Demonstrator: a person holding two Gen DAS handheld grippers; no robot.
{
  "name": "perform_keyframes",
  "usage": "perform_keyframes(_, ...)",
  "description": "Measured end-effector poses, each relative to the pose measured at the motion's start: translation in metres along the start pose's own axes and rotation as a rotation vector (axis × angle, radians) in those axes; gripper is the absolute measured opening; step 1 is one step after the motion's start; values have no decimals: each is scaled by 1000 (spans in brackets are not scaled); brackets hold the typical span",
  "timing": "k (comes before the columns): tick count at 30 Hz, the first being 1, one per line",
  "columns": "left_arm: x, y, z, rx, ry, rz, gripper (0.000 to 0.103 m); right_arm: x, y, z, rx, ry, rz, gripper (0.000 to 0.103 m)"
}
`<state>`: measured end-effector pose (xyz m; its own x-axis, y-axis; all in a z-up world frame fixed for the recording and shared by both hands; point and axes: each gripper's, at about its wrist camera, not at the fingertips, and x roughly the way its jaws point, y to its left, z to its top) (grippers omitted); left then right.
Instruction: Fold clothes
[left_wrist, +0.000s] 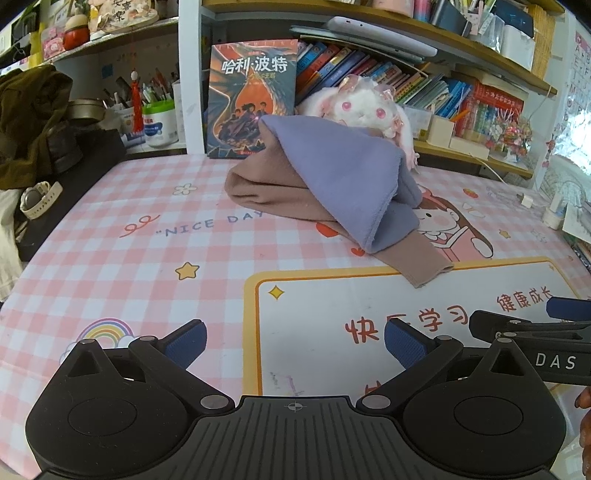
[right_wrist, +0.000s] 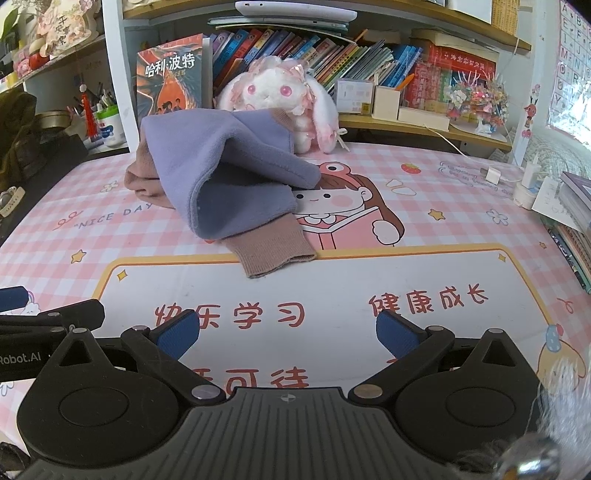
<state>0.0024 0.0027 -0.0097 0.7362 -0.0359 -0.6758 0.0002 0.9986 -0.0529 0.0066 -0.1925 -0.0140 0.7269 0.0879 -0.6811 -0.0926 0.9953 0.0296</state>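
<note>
Fleece, lilac on the inside, mauve knit outside: the garment lies crumpled mid-frame on the pink checked mat, one part turned inside out and humped up, a ribbed cuff trailing toward the lower frame.

Handling, as a guess: light, soft, limp. It will sag and drag rather than hold shape, and the fleece should give good grip. The cuff looks the easiest hold, lying flat, thin and nearest to both tongs; the lilac edge just above it is a second option. The heap needs spreading before any fold.

Left gripper is wide open, empty, above the mat at lower centre. Right gripper is the same: blue pads well apart, nothing held. Both are clear of the cloth. Each shows at the other view's side edge, so they sit close together.

Around: the plush rabbit is touching or just behind the heap's far side and could snag when cloth is pulled. A book stands upright behind it at upper centre. A watch lies at the left edge, chargers at the right; both are well apart from the garment. The near mat is free for laying flat.
</note>
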Motion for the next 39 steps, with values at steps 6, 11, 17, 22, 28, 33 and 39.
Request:
perform_keyframes(6,1,-2,2,-4,7,7,103,1,1,1,-2,2,0,103)
perform_keyframes(11,2,-1,2,-3,8,7,103,2,1,1,-2,5,2,103)
perform_keyframes(17,2,-1,2,-4,12,5,103,2,2,2,-2,7,1,103)
perform_keyframes(22,3,0,1,-5,15,6,103,3,2,1,-2,8,1,103)
perform_keyframes(28,3,0,1,-5,15,4,103,3,2,2,-2,10,1,103)
perform_keyframes(33,3,0,2,-5,16,3,103,3,2,2,-2,10,1,103)
perform_keyframes(39,3,0,2,-3,16,1,103,3,2,2,-1,10,-1,103)
